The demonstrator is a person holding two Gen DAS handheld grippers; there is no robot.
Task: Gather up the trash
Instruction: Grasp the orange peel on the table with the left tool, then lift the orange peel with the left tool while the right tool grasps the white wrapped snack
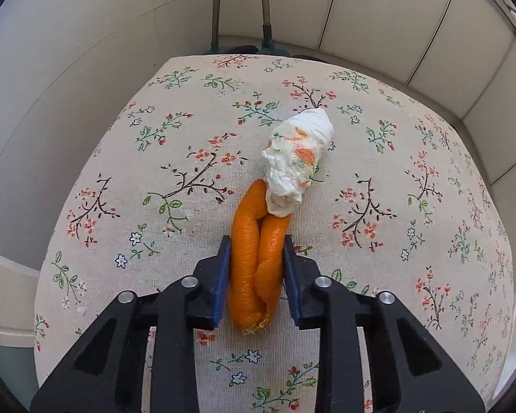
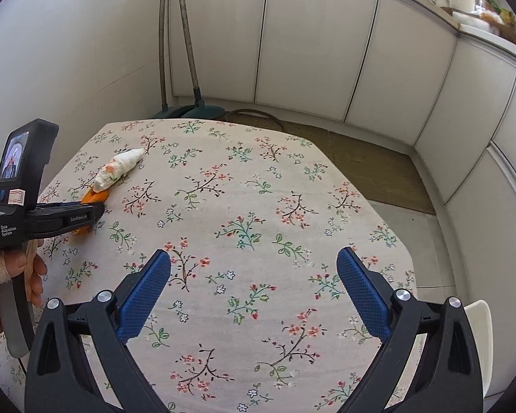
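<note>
**Orange peel caught in the left tongs**

On the table (image 1: 127, 158), which wears a beige woven cloth printed with small flower sprigs, lies a curled, pebbly strip of orange peel (image 1: 254, 258). The left tongs (image 1: 256, 249) have their blue ribbed pads pressed against its two sides, the peel folded double between them and its lower end sticking out below the pads. Its far tip is hidden under a crumpled white paper napkin with faint orange print (image 1: 297, 158), which rests on that end of the peel and stretches away across the cloth.

From the right wrist view, most of the peel is covered by the black plastic body of the left tool, so only small orange bits show on either side of it. A hand (image 2: 3, 282) at the picture's edge grips that tool's grey handle; the hand is cut off by the frame. The right tongs (image 2: 254, 265) stand wide apart above bare cloth with nothing between them, well away from the napkin and the peel.

White cabinet doors (image 2: 313, 51) curve behind the table, and two long handles (image 2: 182, 34) lean in the corner, their heads partly hidden by the table's far edge.
</note>
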